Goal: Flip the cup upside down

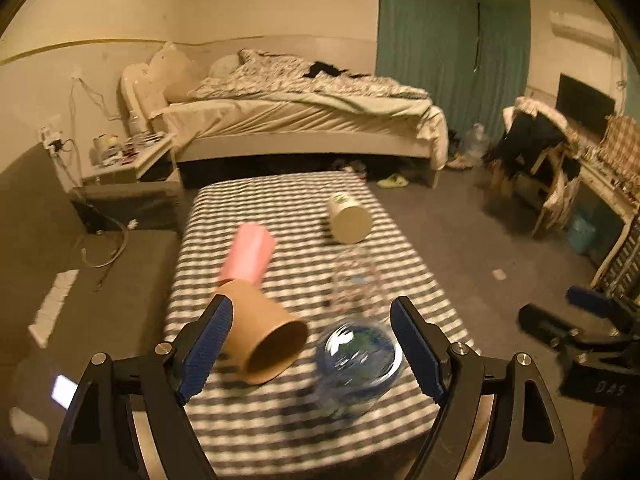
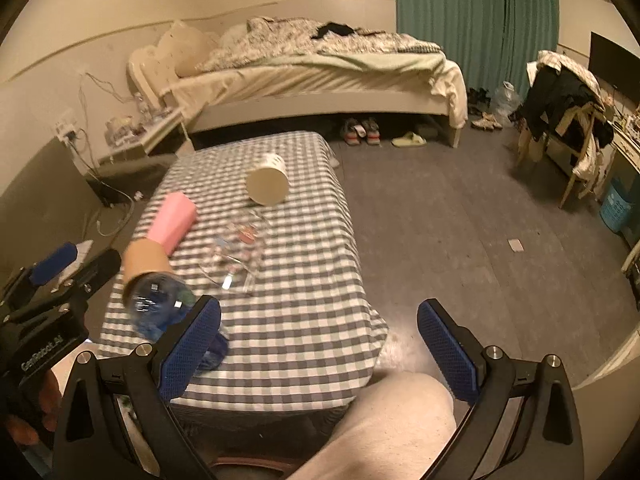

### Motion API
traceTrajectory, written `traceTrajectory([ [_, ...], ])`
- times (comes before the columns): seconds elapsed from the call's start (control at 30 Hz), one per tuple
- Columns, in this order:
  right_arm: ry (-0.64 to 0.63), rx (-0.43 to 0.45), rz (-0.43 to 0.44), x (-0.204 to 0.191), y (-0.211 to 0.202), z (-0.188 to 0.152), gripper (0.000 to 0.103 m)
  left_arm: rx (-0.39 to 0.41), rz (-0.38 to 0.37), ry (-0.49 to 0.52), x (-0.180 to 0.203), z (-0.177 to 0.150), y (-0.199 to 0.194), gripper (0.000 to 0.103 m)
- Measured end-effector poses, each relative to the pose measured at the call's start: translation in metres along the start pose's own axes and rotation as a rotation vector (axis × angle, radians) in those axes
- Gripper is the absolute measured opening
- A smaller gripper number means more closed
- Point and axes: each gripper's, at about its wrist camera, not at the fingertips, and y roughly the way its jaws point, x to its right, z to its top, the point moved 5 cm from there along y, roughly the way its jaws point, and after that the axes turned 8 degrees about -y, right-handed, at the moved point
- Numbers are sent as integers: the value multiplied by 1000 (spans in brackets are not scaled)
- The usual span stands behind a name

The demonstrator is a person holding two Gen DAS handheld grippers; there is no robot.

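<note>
Our left gripper (image 1: 310,344) gaped wide beside the brown cup (image 1: 264,340), our right gripper (image 2: 318,346) likewise; approach underway, grasping seemed next.

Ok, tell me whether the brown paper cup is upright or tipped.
Tipped: the brown paper cup lies on its side on the checked cloth, open mouth facing the left wrist camera.
</note>
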Motion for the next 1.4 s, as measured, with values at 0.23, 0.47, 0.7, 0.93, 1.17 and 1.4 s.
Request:
traceTrajectory([
  [0.23,-52,38,65,-24,-9,-7,99,-42,72,-40,-31,-28,-13,84],
  [0.47,-103,-25,89,-44,9,-27,99,-60,100,-98,-47,-51,-17,84],
  [0.7,-138,-28,85,-55,15,-30,103,-42,114,-132,-53,-55,-19,102],
  [0.93,-139,-34,73,-58,17,-30,103,-78,116,-147,-56,-57,-11,103],
  [1.17,-140,-47,67,-57,21,-30,103,-87,127,-148,-59,-59,-8,103],
  [1.4,-137,-50,63,-56,23,-32,103,-88,130,-147,-60,-59,-8,103],
])
